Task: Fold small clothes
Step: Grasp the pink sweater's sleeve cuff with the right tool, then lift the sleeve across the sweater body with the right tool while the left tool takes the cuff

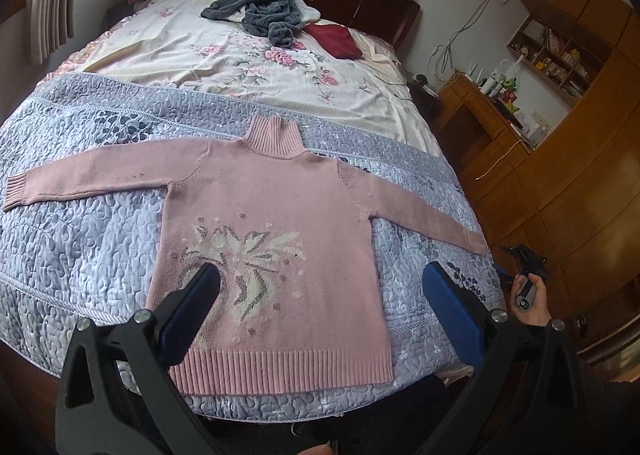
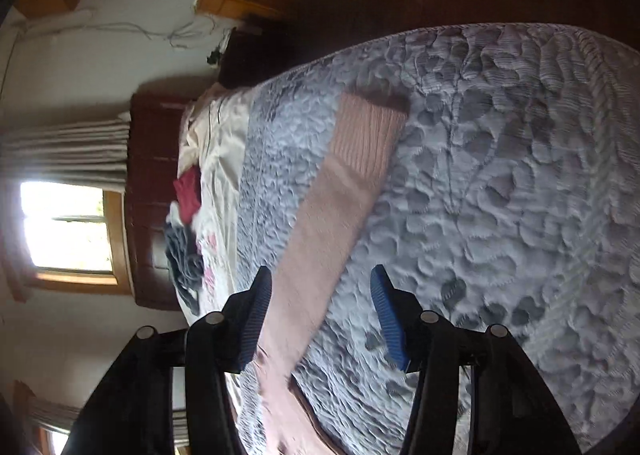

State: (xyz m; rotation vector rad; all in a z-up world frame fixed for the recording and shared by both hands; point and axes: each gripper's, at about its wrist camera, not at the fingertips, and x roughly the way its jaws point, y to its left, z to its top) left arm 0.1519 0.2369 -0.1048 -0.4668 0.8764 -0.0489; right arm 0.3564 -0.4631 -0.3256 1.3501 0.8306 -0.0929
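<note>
Whole pink sweater (image 1: 272,231) seen flat on bed (image 1: 80,239) only from left wrist; left tool (image 1: 320,295) held wide open, empty, above hem. Right tool (image 2: 320,319) open, empty, beside sleeve (image 2: 340,191).

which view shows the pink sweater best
The left wrist view: the whole pink sweater lies flat on the quilt, both sleeves spread, collar and hem visible. The right wrist view shows only one sleeve with its ribbed cuff, somewhat blurred.

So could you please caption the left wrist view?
Open left tool above a flat pink turtleneck sweater on a quilted bedspread.
</note>
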